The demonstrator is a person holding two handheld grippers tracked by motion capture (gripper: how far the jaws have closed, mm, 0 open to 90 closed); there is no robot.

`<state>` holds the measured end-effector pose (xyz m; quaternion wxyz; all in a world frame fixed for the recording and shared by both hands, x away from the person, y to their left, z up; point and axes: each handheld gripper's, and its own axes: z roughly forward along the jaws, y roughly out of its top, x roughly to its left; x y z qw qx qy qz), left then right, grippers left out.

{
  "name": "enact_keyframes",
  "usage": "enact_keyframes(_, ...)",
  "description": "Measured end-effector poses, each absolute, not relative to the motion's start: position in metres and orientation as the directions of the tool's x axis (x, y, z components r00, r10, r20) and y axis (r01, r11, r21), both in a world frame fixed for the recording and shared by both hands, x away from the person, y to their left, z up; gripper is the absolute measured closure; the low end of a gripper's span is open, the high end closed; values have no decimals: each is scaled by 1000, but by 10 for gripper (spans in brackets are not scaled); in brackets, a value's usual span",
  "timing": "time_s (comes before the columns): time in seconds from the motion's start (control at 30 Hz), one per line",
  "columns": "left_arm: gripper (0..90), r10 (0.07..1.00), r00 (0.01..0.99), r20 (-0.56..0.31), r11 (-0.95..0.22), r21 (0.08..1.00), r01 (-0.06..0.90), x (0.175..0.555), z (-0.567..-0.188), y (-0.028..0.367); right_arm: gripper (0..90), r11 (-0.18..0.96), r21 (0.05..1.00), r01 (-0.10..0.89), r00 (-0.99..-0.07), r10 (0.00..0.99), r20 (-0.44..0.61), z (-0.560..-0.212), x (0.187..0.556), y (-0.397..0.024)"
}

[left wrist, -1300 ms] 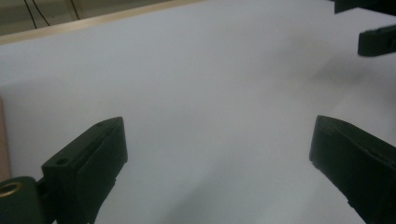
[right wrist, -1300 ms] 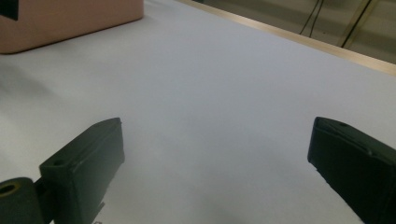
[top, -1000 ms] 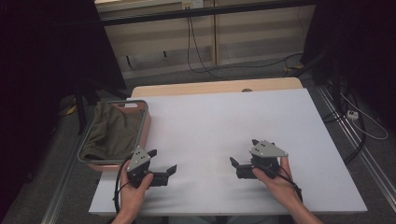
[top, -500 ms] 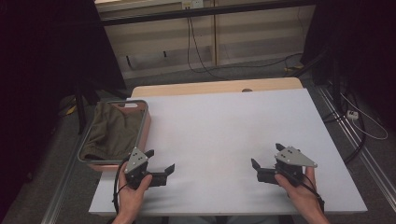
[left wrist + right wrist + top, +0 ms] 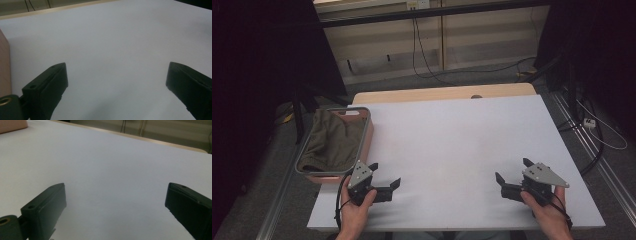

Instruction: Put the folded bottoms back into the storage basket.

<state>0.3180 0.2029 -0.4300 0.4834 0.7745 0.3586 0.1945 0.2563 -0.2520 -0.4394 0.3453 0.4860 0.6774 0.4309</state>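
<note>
Two grippers, left gripper (image 5: 386, 176) and right gripper (image 5: 513, 171), rest with jaws wide and empty on the white surface (image 5: 452, 145), near an olive cloth (image 5: 333, 140) in its tray (image 5: 368, 131), likely soft, light, best pinched at a raised fold.

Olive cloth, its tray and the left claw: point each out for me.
olive cloth (image 5: 333, 141), high view, middle of the folded fabric.
tray (image 5: 367, 131), high view, its grey right rim.
left claw (image 5: 384, 176), high view, midway between its open fingertips.
</note>
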Motion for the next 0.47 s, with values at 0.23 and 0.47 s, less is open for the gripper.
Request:
enact_keyframes(0.23, 41, 745, 666, -50, -264, 894, 363, 317, -430, 203, 24, 100, 936, 338, -253, 967, -12, -442, 252, -261)
enact_keyframes(0.47, 40, 743, 667, -58, -262, 892, 369, 319, -430, 204, 22, 104, 936, 335, -275, 961, -8, -442, 254, -258)
